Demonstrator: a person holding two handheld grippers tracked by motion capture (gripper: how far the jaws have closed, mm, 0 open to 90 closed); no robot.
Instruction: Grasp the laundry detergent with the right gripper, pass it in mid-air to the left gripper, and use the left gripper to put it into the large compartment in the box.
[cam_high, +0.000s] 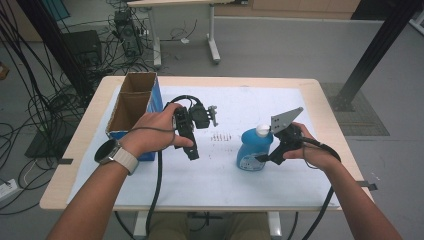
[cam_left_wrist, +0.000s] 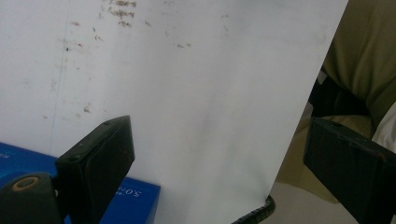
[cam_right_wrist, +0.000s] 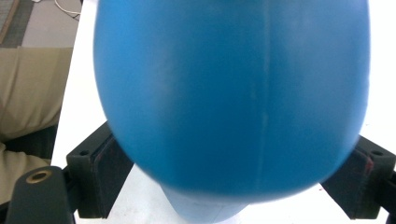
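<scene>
The blue plastic bottle with a white cap (cam_high: 254, 148) stands upright on the white sheet that covers the desk (cam_high: 220, 170), well to the right of the open blue cardboard box (cam_high: 134, 107) at the desk's left edge. Your right gripper (cam_high: 265, 158) reaches the bottle from its right side, low on the body; in the right gripper view the jaws straddle the rounded blue belly (cam_right_wrist: 229, 98), set wide, with the pads at or very near its flanks. Firm contact cannot be confirmed.

Your left gripper (cam_high: 192, 151) hovers between the box and the bottle, jaws wide apart and empty.

Expect a smooth, curved, slippery wall that yields under pressure. Weight depends on fill, which is not visible. Grip across the widest part of the body, squarely, with moderate force, so the bottle neither slips nor tips.
</scene>
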